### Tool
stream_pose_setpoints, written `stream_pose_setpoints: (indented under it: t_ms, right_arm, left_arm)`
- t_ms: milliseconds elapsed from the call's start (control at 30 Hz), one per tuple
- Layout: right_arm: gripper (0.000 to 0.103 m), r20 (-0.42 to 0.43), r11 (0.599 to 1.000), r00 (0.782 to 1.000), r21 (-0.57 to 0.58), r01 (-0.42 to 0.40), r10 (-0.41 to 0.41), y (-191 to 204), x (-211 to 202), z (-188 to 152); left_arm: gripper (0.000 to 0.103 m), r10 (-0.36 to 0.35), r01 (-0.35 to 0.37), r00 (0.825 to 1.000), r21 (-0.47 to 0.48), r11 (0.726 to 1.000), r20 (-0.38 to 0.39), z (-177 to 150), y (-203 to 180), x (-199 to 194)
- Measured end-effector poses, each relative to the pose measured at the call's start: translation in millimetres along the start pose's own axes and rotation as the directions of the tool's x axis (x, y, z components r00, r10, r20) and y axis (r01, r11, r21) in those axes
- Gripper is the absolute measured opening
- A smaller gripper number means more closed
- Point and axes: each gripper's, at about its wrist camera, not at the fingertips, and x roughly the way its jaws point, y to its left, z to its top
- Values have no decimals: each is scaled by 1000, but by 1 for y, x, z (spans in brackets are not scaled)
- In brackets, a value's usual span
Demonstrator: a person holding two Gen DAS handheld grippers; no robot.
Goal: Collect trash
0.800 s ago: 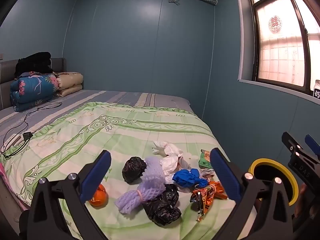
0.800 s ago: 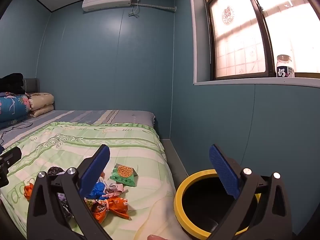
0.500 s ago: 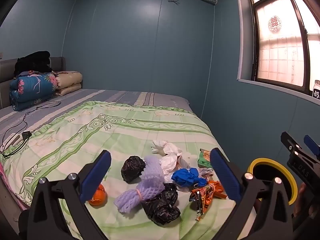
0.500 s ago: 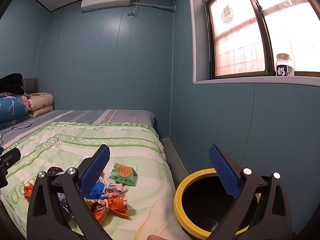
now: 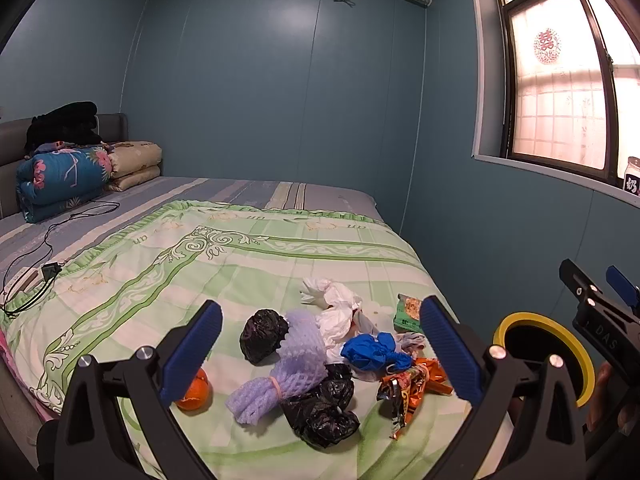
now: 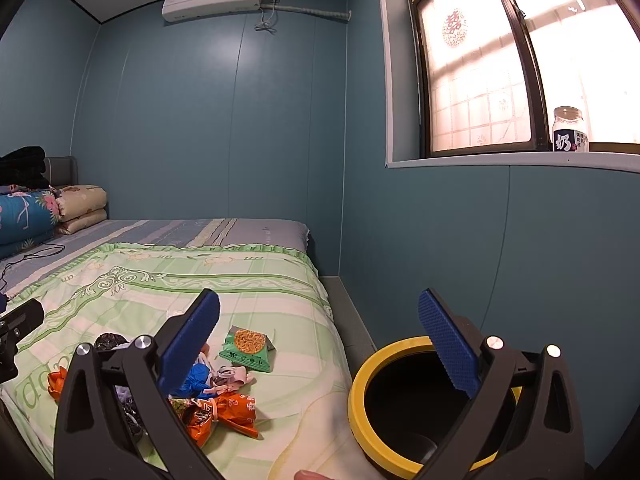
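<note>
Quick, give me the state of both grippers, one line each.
Left gripper: open, holding nothing, above the trash on the bed.
Right gripper: open, holding nothing.

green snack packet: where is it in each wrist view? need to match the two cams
Left wrist: green snack packet right of centre, at the far right edge of the trash pile, partly behind the right finger.
Right wrist: left of centre, flat on the quilt, beyond the orange wrapper.
Shared landmark: yellow-rimmed bin, to the packet's right in both views.
</note>
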Motion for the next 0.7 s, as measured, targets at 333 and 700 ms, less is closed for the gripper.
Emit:
stream_pose_setpoints:
  t_ms: [333,700]
  right_arm:
    - [95,-3,1000,1000,1,-1,1,0,1,0]
    - [95,-9,1000,1000,2,-3,3,1,5,-2]
  left_arm:
    - [96,-2,2,1000,2,1000,-3,-1,-1,0]
    - [96,-6,6,1000,2,1000,-9,-1,0,0]
